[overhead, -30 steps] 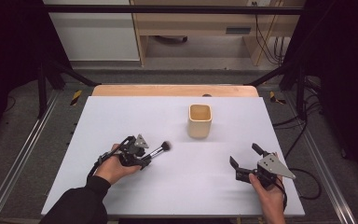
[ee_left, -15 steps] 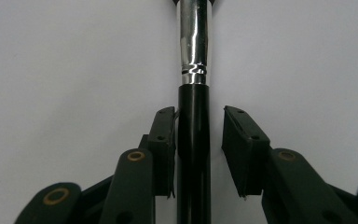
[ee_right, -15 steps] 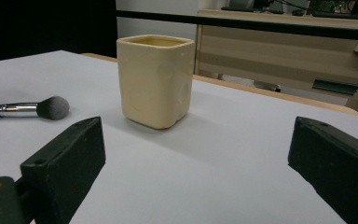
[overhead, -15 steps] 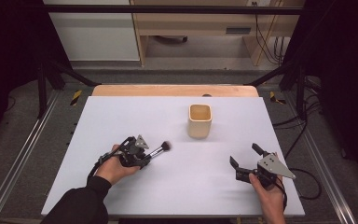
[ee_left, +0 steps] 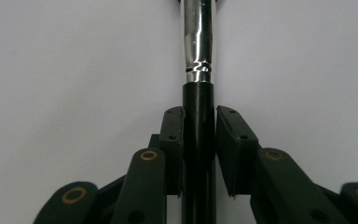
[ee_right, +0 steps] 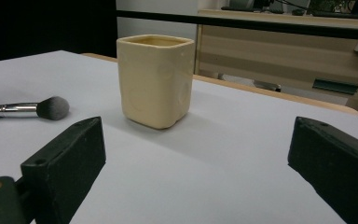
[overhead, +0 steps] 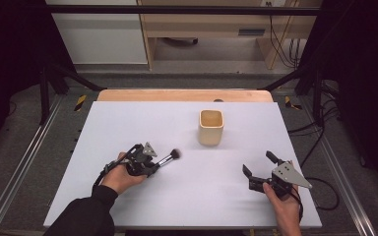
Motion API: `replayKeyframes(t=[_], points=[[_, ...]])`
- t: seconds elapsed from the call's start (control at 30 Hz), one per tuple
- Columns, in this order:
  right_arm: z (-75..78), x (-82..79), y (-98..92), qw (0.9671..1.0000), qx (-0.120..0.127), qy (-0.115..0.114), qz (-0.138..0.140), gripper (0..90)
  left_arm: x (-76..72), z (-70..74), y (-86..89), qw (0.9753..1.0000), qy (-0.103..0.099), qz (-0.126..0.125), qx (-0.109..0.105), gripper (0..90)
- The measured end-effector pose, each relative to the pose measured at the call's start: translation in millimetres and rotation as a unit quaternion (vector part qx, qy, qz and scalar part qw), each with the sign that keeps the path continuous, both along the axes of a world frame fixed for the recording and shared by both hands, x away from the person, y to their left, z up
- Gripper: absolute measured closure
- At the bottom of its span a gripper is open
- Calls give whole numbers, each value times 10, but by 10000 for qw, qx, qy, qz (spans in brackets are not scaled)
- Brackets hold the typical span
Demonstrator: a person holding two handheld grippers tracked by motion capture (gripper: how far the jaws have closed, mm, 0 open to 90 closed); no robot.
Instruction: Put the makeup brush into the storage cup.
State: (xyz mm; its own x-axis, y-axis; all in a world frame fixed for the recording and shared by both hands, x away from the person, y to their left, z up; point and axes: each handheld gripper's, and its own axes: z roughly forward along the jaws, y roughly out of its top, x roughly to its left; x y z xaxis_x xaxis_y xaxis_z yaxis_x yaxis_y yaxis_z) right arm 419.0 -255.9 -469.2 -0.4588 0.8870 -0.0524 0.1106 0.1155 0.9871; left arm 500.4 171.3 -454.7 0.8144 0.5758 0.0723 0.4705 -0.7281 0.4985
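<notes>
A makeup brush (overhead: 167,158) with a black handle, silver ferrule and dark bristle head lies low over the white table (overhead: 128,123) at the left. My left gripper (overhead: 150,166) is shut on its black handle (ee_left: 198,121), with the silver ferrule (ee_left: 197,37) running away from the jaws. A cream square cup (overhead: 211,126) stands upright near the table's middle back. My right gripper (overhead: 258,163) rests near the front right, open, nothing between its jaws. In the right gripper view the cup (ee_right: 154,79) stands ahead and the brush head (ee_right: 52,107) lies at the left.
A wooden strip (overhead: 184,95) runs along the table's far edge. Metal frame rails (overhead: 19,162) flank both sides, and cables (overhead: 320,137) lie on the floor at the right. Bare white surface lies between the two grippers and in front of the cup.
</notes>
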Motion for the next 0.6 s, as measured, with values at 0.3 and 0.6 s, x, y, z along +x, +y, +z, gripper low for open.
replayKeyframes(t=[0.3, 0.6], points=[[-2, 3, -3, 10000, -9, -22, 11, 42, -4, -3, -6, 10000, -37, -3, 25, 741], [-3, -1, 4, 10000, 13, 23, -8, 43, -20, 12, -5, 9998, -177, -88, 30, 744]])
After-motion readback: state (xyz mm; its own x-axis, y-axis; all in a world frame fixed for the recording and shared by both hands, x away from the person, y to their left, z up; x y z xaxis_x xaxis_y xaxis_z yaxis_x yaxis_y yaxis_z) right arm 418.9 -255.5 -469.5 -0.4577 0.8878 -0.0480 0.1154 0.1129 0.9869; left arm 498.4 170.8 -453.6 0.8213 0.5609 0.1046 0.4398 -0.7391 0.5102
